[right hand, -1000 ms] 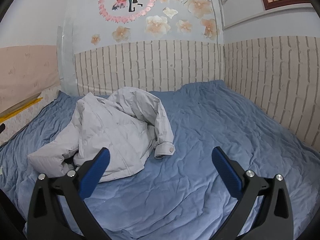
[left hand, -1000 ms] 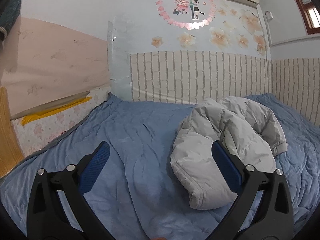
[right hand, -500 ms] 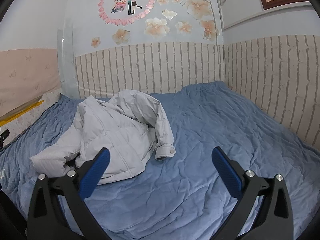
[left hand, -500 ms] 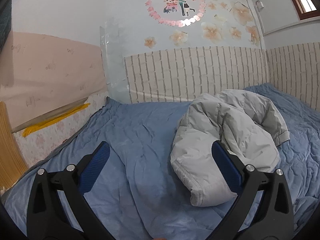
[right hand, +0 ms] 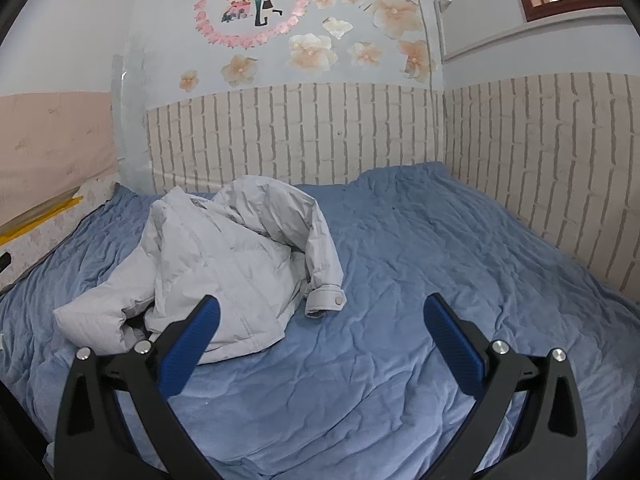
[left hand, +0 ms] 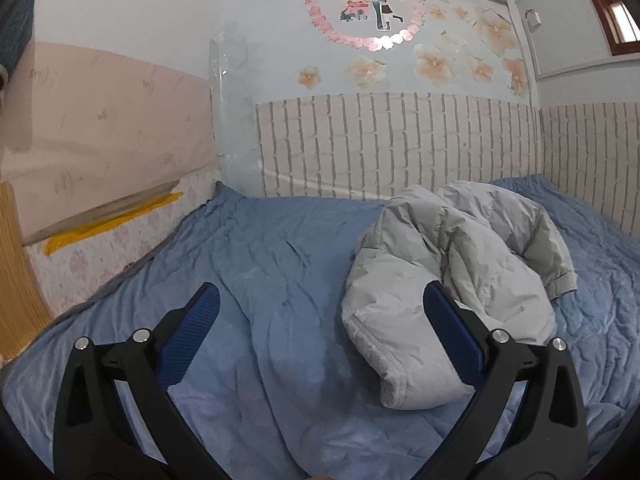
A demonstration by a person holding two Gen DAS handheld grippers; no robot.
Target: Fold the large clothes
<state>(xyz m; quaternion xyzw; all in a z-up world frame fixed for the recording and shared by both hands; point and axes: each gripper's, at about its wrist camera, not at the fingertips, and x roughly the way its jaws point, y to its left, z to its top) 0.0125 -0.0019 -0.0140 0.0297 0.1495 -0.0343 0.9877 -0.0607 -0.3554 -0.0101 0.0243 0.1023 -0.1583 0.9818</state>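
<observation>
A light grey puffer jacket [left hand: 452, 272] lies crumpled on a blue quilted bed cover [left hand: 260, 264]. In the left wrist view it sits right of centre, and my left gripper [left hand: 320, 300] is open and empty above the cover, its right finger in front of the jacket's near sleeve. In the right wrist view the jacket [right hand: 236, 256] lies at left, one cuff with a snap button [right hand: 326, 300] pointing right. My right gripper [right hand: 320, 300] is open and empty, held above the cover near that cuff.
The bed [right hand: 460, 264] is bounded by brick-pattern walls [right hand: 540, 152] at the back and right. A pink panel and a yellow strip [left hand: 100, 224] run along the left side. A wooden edge [left hand: 16, 264] stands at far left.
Both views have shifted slightly, the left wrist view levelling out and turning a little. The jacket has not moved. Both grippers stay open.
</observation>
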